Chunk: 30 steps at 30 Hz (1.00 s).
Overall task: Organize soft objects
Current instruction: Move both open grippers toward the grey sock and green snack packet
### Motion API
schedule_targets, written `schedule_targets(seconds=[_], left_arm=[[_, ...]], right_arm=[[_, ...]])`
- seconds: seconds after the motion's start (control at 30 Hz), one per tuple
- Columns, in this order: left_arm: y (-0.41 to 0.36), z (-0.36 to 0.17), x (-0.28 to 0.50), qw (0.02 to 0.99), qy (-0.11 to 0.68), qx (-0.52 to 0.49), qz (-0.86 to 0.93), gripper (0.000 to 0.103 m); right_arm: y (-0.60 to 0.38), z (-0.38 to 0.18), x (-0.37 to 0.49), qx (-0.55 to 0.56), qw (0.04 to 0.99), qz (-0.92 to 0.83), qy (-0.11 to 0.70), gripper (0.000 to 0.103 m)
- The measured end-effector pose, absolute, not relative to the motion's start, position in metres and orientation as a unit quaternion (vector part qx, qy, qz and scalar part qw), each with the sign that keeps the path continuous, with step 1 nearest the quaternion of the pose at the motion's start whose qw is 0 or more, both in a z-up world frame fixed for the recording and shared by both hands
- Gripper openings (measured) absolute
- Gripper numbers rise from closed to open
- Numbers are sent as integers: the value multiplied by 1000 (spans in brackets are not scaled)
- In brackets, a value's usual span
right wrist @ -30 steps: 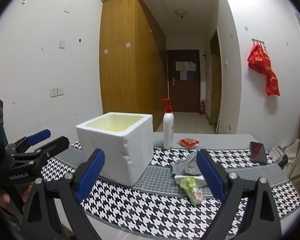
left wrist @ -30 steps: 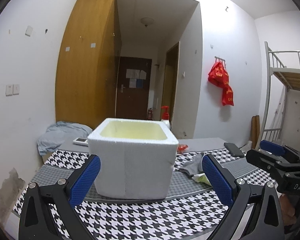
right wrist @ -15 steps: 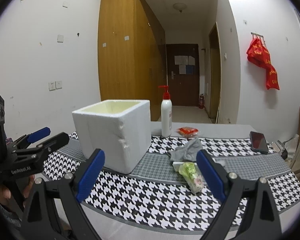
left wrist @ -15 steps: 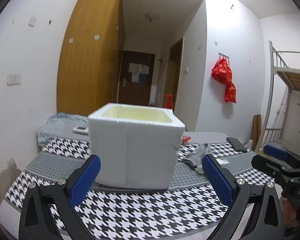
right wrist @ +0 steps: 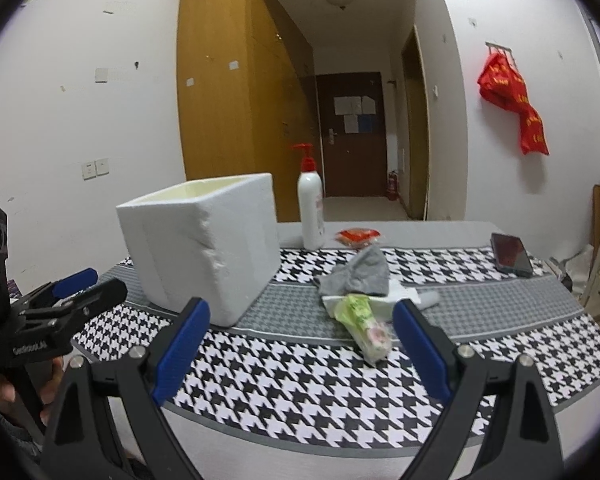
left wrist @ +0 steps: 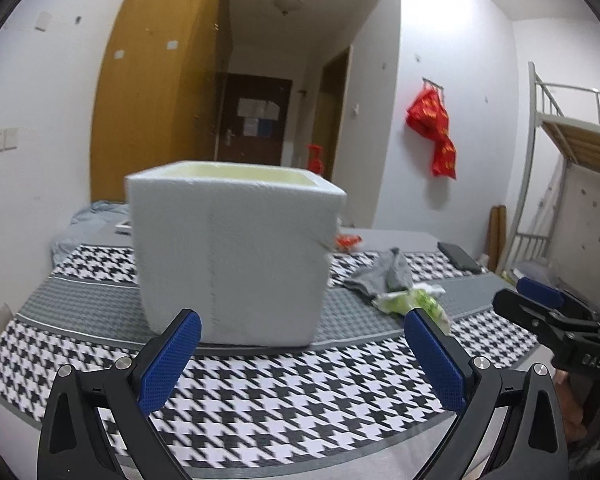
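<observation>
1. Left gripper: jaws spread wide, nothing between them, low over the counter, facing the white foam box at 12 o'clock.
2. Right gripper: also spread and empty, pointing at the soft items.
3. Soft things lie approx. 1 o'clock of the right gripper: grey cloth crumpled, touching a white flat piece under it; green-printed plastic packet just in front, nearest the gripper. The foam box sits at 10 o'clock, open top, inside not visible.
4. Risks, as I judge them: the cloth overlaps the white piece, so a pinch could drag both; the slick packet may slip from the pads; the light foam box could get shoved if bumped w/ a jaw; the pump bottle behind could topple; the phone at 2 o'clock lies close to the counter edge.
5. Writing: "DAS" on the right gripper body in the left view; "GenRobot.AI" on the left gripper in the right view. Bottle label & packet print too small to read.
</observation>
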<state>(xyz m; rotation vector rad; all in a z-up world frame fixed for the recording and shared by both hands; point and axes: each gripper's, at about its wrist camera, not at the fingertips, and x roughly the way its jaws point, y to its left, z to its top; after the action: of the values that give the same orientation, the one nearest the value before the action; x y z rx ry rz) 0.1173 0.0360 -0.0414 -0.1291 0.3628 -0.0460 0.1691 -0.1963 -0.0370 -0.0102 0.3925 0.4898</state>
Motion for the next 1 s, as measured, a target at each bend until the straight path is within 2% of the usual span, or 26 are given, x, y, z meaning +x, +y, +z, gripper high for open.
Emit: schedule_targets(seconds=[0.47, 1.0], left_arm=[[-12, -47, 163, 973, 219, -30, -69, 102], [-40, -60, 202, 962, 264, -27, -70, 102]], right_arm=[[-236, -61, 201, 6, 953, 188, 236, 95], [-247, -75, 240, -27, 928, 231, 292, 95]])
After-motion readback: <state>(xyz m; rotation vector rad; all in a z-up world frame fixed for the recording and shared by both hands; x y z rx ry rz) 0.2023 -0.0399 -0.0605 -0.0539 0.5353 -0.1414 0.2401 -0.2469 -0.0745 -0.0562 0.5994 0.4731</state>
